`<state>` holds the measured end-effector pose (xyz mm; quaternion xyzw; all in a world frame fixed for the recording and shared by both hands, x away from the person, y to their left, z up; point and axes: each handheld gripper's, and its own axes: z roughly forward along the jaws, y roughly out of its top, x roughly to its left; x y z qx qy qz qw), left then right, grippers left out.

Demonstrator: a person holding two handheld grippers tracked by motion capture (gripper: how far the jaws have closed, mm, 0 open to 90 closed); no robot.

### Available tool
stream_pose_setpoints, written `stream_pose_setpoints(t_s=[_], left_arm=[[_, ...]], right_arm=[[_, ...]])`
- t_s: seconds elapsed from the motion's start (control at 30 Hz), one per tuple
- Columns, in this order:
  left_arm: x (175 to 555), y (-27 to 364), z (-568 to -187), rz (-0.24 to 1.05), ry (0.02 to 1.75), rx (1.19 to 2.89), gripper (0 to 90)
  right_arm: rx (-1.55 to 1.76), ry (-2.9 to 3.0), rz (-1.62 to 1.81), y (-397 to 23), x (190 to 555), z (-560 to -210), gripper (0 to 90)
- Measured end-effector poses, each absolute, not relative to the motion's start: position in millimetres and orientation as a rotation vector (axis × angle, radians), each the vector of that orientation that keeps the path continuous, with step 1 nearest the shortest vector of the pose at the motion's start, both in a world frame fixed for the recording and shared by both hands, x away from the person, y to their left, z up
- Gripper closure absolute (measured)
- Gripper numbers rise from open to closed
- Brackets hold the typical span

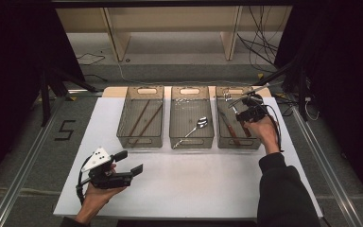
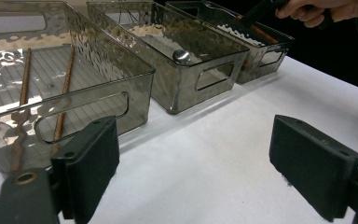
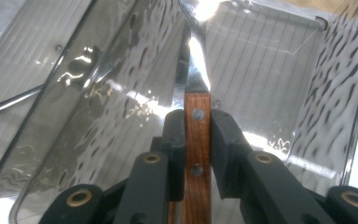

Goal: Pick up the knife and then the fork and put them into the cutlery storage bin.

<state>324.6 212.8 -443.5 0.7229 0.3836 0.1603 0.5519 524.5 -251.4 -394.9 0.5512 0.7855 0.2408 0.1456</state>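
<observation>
My right gripper is shut on the wooden handle of a knife, and the shiny blade points ahead over the ribbed floor of the right-hand clear bin. From above, that gripper hangs over this bin's right side, held by a hand. My left gripper rests low over the white table at the front left, its jaws wide apart with nothing between them.
Three clear bins stand in a row at the back of the table. The left bin holds two brown chopsticks, and the middle bin holds a spoon. Another wood-handled utensil lies in the right bin.
</observation>
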Motion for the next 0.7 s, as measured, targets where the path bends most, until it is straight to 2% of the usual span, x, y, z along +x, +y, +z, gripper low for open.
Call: stream_pose_setpoints(t_s=[0.43, 0.47, 0.53, 0.7], left_arm=[[324.6, 212.7, -443.5, 0.378, 0.907, 1.71, 15.5], [324.5, 212.7, -443.4, 0.378, 0.907, 1.71, 15.5], [324.5, 212.7, -443.4, 0.378, 0.907, 1.709, 15.5], [324.5, 212.7, -443.4, 0.378, 0.907, 1.711, 15.5]], right_arm=[[1.574, 2.261, 0.692, -247.4, 527.5, -398.0, 76.2], [1.572, 2.259, 0.697, -247.2, 527.9, -398.2, 74.4], [1.589, 2.254, 0.725, -247.5, 528.8, -397.5, 64.7], [1.578, 2.28, 0.748, -246.0, 527.3, -396.0, 57.7]])
